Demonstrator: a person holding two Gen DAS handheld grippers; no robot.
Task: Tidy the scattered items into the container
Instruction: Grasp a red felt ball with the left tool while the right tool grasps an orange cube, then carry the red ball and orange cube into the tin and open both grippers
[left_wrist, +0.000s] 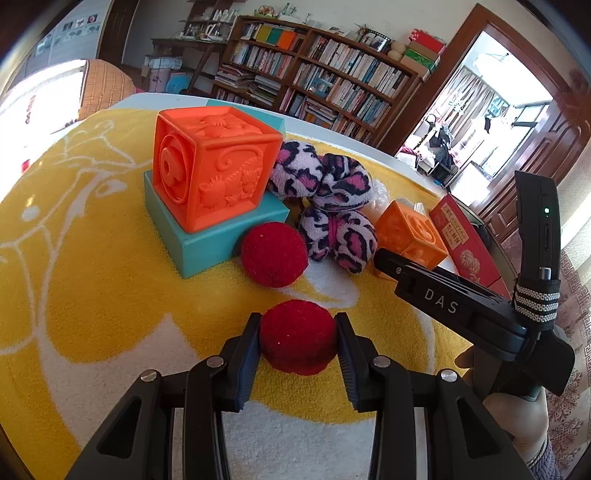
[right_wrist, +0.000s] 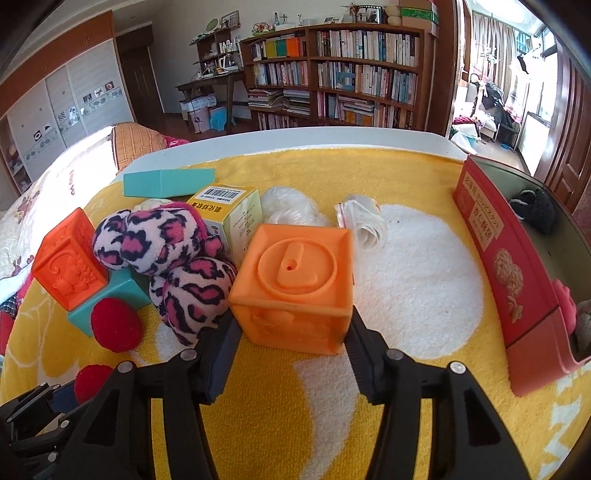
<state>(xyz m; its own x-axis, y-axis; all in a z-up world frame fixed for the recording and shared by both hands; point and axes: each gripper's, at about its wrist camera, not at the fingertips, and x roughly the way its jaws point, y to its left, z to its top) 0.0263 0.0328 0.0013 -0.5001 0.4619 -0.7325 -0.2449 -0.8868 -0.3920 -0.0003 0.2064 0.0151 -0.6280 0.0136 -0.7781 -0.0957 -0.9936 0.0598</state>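
Two red pom-pom balls: one (left_wrist: 297, 336), another (left_wrist: 273, 254) at its 11 o'clock. Three orange embossed cubes are not there, only two: a larger (left_wrist: 210, 168) and a paler (right_wrist: 291, 284). Two teal blocks (left_wrist: 218, 229) (right_wrist: 168, 182). Two leopard-print plush pieces (right_wrist: 147, 232) (right_wrist: 195, 295). One yellow-green carton (right_wrist: 231, 210). One red container (right_wrist: 513, 280).
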